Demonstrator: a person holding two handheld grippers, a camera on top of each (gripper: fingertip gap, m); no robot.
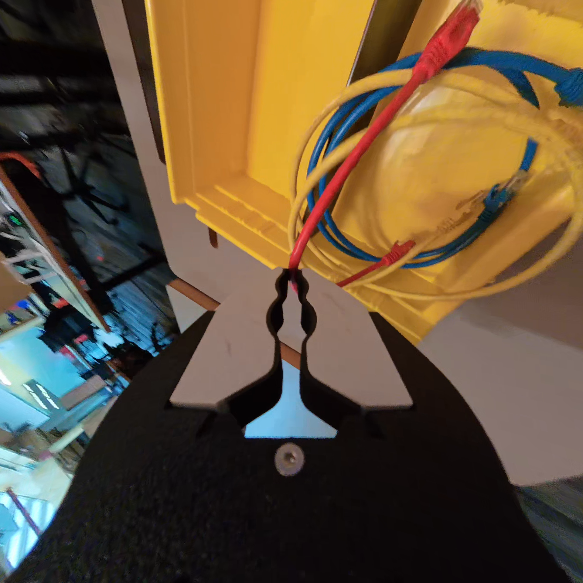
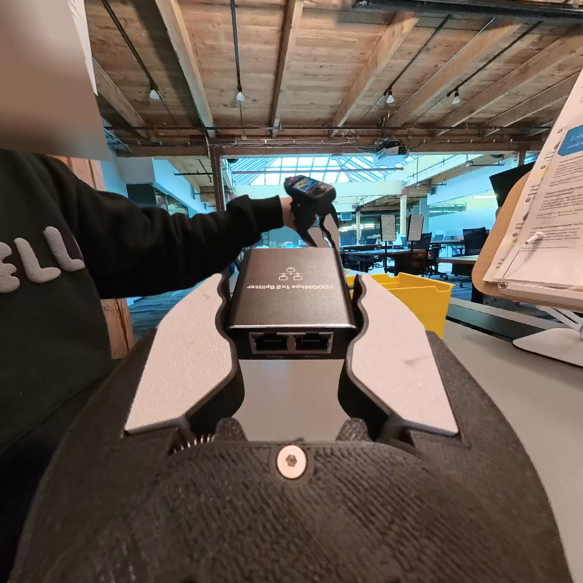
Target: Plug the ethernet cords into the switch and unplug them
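The left claw (image 1: 292, 277) is pinched nearly closed on the red ethernet cord (image 1: 353, 164), gripping it at the very tips just off the near corner of the yellow bin (image 1: 284, 104). From the tips the cord runs up and away across the bin, ending in a red plug (image 1: 454, 34) with a clear connector near the top edge of the left wrist view. Its other red plug (image 1: 398, 250) lies low in the bin among the coils. A blue cord (image 1: 325, 148) and a yellow cord (image 1: 303, 148) lie looped together in the bin's right compartment, the blue one's plug (image 1: 498, 198) resting on the compartment floor. The bin's left compartment shows bare yellow plastic. The bin sits on a pale counter (image 1: 489, 394), close to its edge.

The right claw (image 2: 291, 293) is spread to a medium width and clamps the black switch (image 2: 288, 290) by its two long sides, holding it above the counter (image 2: 511, 410). The switch's two ports (image 2: 291, 342) face back toward the camera, both with nothing plugged in. Beyond the switch, a person's dark sleeve (image 2: 176, 233) reaches across to the other handheld gripper (image 2: 307, 205), which hangs over the yellow bin (image 2: 422, 293) at the counter's far side. A document stand (image 2: 536, 246) with papers sits on the counter's right edge.
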